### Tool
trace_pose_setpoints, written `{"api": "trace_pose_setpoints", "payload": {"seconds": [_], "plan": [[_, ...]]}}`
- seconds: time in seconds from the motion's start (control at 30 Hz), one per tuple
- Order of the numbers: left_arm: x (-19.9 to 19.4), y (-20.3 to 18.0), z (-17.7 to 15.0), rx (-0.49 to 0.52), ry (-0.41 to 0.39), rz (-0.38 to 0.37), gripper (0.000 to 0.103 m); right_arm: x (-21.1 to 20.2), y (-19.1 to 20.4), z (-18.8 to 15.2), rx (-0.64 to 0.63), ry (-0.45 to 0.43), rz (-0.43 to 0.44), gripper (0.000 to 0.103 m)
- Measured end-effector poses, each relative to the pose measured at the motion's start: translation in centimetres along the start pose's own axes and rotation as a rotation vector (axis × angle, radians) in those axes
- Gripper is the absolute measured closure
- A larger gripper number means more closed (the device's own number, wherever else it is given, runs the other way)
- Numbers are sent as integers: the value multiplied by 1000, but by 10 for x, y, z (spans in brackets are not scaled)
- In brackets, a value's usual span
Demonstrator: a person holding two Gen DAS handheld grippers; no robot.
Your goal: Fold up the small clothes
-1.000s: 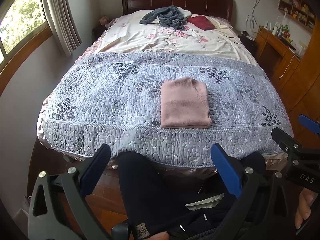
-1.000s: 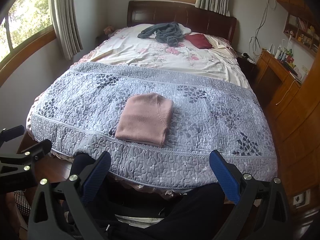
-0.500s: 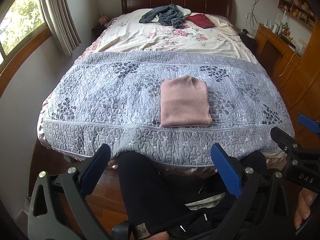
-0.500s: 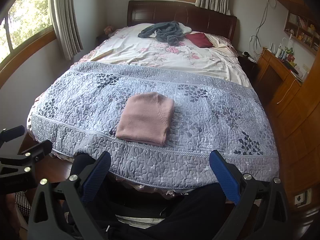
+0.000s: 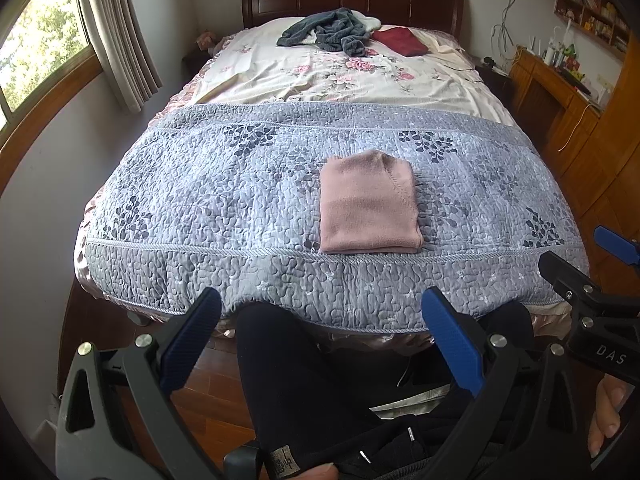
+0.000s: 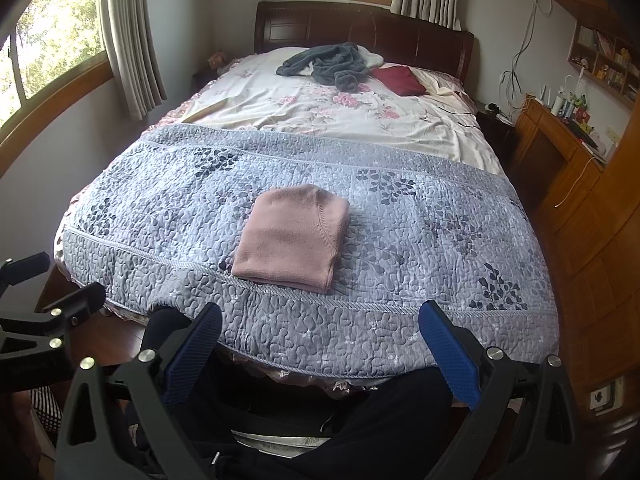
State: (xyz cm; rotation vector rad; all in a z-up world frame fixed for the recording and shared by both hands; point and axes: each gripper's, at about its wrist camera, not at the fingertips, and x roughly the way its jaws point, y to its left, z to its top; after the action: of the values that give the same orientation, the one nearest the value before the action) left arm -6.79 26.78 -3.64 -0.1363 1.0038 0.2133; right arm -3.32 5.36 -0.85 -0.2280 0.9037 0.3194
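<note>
1. There is one folded pink garment (image 5: 370, 204). It lies flat on the quilt (image 5: 224, 200), near the foot edge of the bed, a little right of the middle in the left wrist view.
2. At the head of the bed there are two more cloth things: one grey crumpled garment (image 5: 332, 34) and one dark red folded piece (image 5: 402, 41). They lie close together, well apart from the pink garment.
3. The bed has one grey-blue quilt with a leaf pattern over its lower half, one cream flowered sheet (image 5: 344, 80) over the upper half, and one dark wooden headboard (image 6: 360, 28).
4. The room has a window (image 6: 48, 56) with curtains on the left, a second window behind the headboard, a wooden cabinet (image 6: 560, 148) with small items on the right, and a wooden floor (image 6: 580, 260).
5. There are two grippers. The left gripper (image 5: 320, 340) is low, before the foot of the bed, over the person's dark trousers (image 5: 312, 380). Its jaws are spread wide and hold nothing.
6. The right gripper (image 6: 320, 350) is beside it at the same low place. Its jaws are also spread wide and empty.
7. Both grippers point toward the pink garment but are apart from it and do not touch the quilt. A few fingers (image 5: 604, 412) show at the lower right of the left wrist view.
</note>
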Motion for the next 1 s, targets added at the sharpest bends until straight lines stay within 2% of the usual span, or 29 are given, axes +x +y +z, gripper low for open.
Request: {"api": "trace_pose_setpoints", "payload": {"seconds": [1.0], "plan": [[-1, 3, 1, -5, -7, 5, 4, 0, 2, 5, -27, -2, 25, 4]]}}
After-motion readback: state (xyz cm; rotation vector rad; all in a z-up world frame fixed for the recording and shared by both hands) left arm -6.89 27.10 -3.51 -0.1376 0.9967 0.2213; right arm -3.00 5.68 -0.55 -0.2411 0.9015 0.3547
